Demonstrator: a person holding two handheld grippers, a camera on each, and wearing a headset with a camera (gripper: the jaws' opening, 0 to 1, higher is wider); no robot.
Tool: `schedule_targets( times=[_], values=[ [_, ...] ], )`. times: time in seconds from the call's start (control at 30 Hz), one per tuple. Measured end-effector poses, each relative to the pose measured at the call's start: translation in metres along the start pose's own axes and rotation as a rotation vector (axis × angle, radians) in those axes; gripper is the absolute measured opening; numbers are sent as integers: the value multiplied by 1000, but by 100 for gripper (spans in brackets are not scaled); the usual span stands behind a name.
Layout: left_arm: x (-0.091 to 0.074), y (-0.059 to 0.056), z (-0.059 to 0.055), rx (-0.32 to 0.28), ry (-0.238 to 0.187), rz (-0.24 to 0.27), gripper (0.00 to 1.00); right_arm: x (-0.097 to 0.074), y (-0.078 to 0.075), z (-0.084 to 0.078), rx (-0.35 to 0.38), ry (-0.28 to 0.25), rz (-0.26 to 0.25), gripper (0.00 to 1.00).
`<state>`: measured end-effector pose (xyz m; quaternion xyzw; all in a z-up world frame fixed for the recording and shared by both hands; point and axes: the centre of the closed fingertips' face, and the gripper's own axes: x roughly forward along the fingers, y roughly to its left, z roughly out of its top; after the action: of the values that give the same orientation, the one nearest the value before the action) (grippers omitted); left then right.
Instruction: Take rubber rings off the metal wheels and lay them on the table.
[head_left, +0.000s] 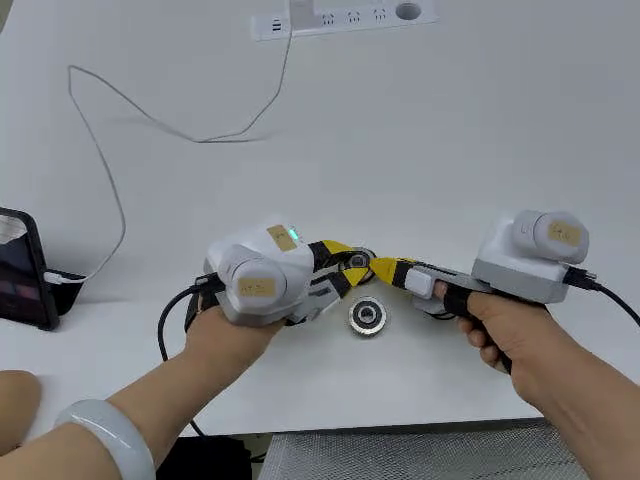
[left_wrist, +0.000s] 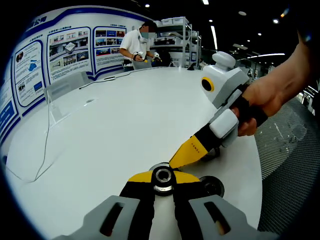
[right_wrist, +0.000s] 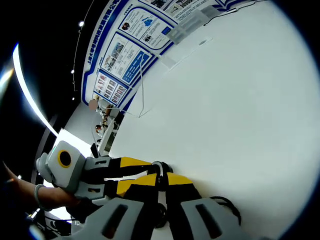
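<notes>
My left gripper is shut on a small metal wheel and holds it just above the white table. A black rubber ring runs round the wheel's rim. My right gripper comes in from the right, its yellow tips pinched on that ring at the wheel's edge. A second metal wheel, with its dark ring still on it, lies flat on the table just in front of the two grippers.
A white power strip lies at the far edge, with a thin cable looping to a dark device at the left. The table's front edge runs close below the hands. A person stands far behind the table.
</notes>
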<state>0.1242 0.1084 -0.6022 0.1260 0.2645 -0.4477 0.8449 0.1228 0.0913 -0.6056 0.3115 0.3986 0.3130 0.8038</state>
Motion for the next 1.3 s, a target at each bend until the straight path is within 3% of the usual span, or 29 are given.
schedule_targets(
  times=[0.47, 1.3],
  values=[
    [1, 1, -1, 1, -1, 0, 14, -2, 4, 2, -44, -8, -5, 2],
    [0, 0, 0, 1, -3, -2, 14, -1, 18, 1, -2, -10, 49, 1]
  ],
)
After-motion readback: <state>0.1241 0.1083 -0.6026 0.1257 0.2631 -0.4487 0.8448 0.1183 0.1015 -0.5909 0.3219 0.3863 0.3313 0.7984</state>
